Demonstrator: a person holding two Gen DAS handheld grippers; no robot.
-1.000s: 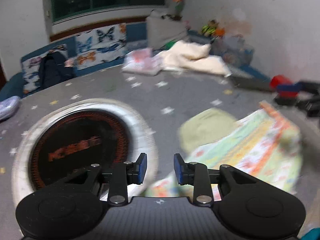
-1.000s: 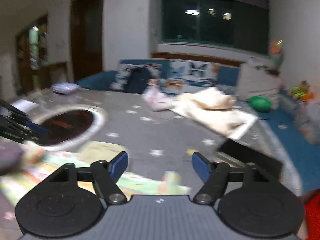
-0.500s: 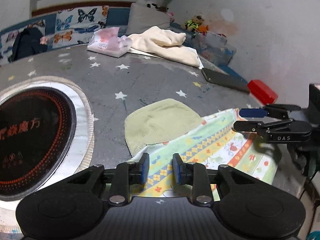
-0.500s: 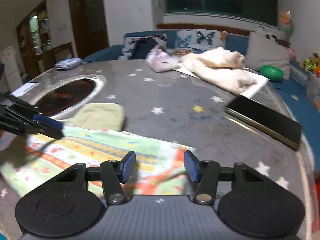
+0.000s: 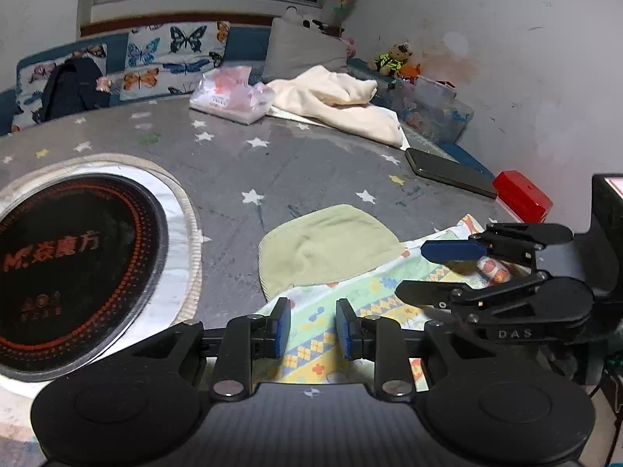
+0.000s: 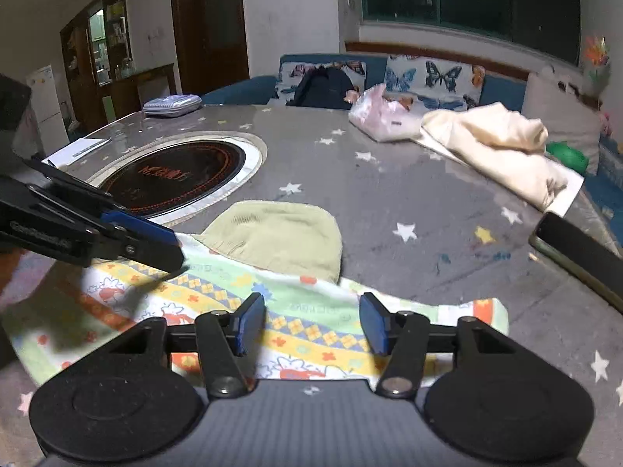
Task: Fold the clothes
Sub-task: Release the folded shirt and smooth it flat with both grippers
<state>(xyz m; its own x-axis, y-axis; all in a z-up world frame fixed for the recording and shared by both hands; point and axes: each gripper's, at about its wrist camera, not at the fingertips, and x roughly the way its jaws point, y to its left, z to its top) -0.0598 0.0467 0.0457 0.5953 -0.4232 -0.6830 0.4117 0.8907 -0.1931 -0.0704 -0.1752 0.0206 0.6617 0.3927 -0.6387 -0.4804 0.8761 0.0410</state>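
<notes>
Grey starred table [image 5: 311, 163] holds patterned cloth [image 6: 218, 295]; "DAS"-marked right tool [image 6: 313, 321] spread; left tool [image 5: 313, 329] spread.

left gripper [image 5: 310, 329] | black, silver screws | fingers [image 5: 281, 326] blue pads

A grey star-print table [image 5: 311, 163] holds a colourful patterned cloth [image 5: 373, 295] with a pale green cloth [image 5: 327, 249] lying partly over its far edge. The left gripper [image 5: 309, 329] hovers above the near end, jaws slightly parted. The right gripper [image 5: 428, 268] sits to the right — jaws apart over the patterned cloth. A round black cooktop [image 5: 74, 268] lies left.
</notes>
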